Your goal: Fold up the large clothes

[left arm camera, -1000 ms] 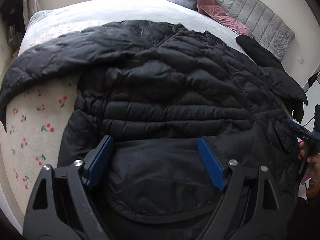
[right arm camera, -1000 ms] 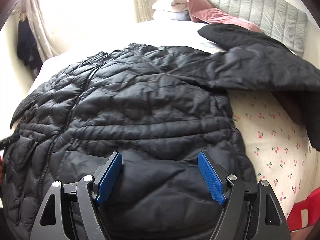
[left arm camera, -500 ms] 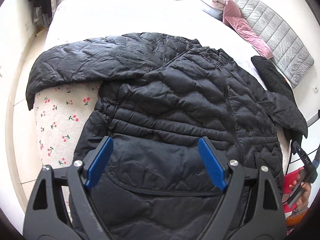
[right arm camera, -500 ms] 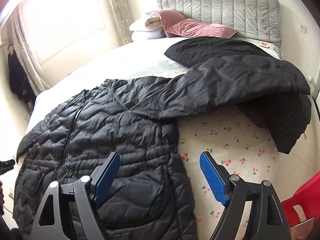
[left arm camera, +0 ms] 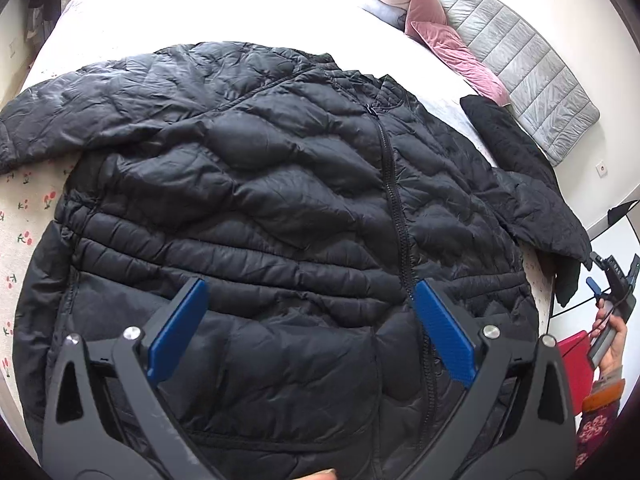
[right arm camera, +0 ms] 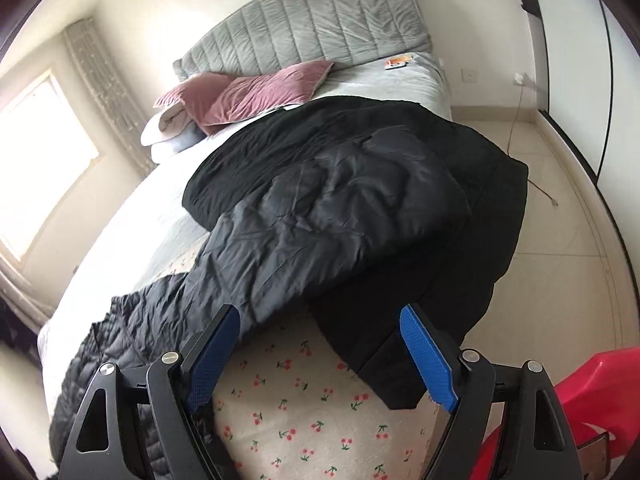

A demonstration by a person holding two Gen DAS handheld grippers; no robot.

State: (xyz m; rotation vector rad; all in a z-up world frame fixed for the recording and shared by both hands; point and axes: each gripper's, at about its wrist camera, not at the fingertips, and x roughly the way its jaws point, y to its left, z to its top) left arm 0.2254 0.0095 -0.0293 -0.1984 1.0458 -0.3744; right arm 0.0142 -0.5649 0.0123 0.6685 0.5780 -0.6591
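Observation:
A large black quilted puffer jacket [left arm camera: 280, 200] lies face up and zipped on the bed, both sleeves spread out sideways. My left gripper [left arm camera: 308, 320] is open and empty, held above the jacket's lower front near the zip. In the right wrist view the jacket's right sleeve [right arm camera: 320, 216] stretches across the bed and drapes over its edge. My right gripper [right arm camera: 320, 344] is open and empty, above the cherry-print sheet [right arm camera: 304, 412] just below that sleeve. The right gripper also shows in the left wrist view [left arm camera: 612, 292], off the bed's right side.
Pink pillows [right arm camera: 256, 96] and a grey padded headboard [right arm camera: 312, 24] are at the bed's far end. A red object [right arm camera: 576, 412] sits at lower right by the bed. Tiled floor [right arm camera: 560, 216] lies to the right, with a cable on it.
Both grippers have pulled back and up from the jacket hem. The right gripper swung right, off the jacket body toward the right sleeve and bed edge. Both stayed open.

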